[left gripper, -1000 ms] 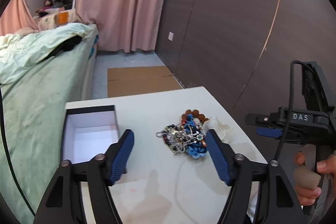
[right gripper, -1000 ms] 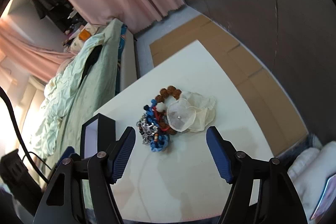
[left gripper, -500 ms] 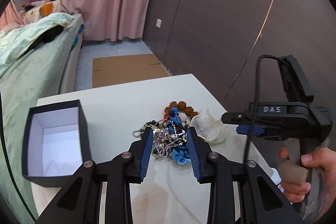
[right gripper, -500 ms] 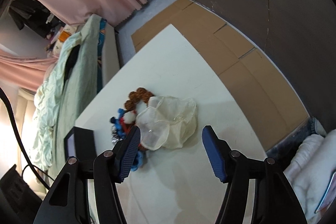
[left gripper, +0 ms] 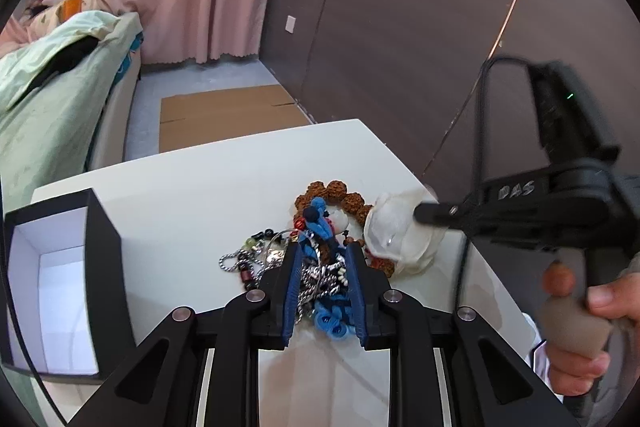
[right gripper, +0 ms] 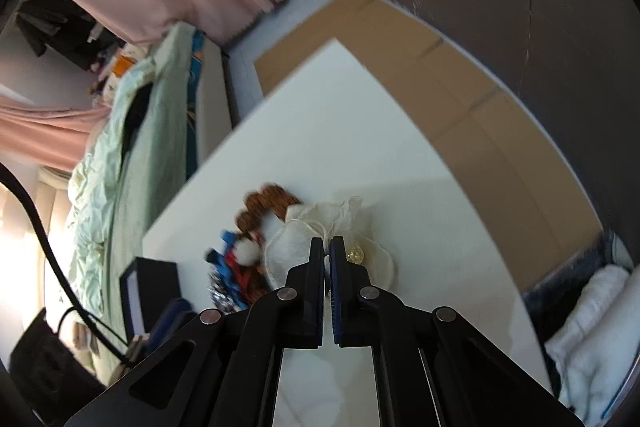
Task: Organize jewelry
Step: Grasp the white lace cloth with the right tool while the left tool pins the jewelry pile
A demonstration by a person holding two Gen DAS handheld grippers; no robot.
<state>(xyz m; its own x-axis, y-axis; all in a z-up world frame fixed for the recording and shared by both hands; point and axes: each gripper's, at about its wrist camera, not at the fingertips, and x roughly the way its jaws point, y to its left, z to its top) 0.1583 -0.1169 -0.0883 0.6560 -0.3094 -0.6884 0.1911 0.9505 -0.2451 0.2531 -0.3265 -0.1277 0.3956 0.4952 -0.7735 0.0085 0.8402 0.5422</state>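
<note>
A tangled pile of jewelry [left gripper: 320, 263], with blue cords, silver chains and a brown bead bracelet [left gripper: 340, 193], lies on the white table [left gripper: 208, 195]. My left gripper [left gripper: 323, 251] is shut on the blue and silver strands of the pile. A sheer white organza pouch [right gripper: 344, 231] lies beside the pile; it also shows in the left wrist view [left gripper: 400, 239]. My right gripper [right gripper: 327, 241] is shut on the pouch's fabric. An open black box with a white inside [left gripper: 52, 275] stands at the table's left.
A bed with green bedding [left gripper: 52, 99] runs along the table's left side. A dark wall [left gripper: 400, 27] and flat cardboard [left gripper: 228, 115] on the floor lie beyond the far edge. White cloth [right gripper: 592, 323] lies off the table's right edge.
Both grippers moved down onto the table and closed. The left closed on the jewelry strands, the right on the pouch.
</note>
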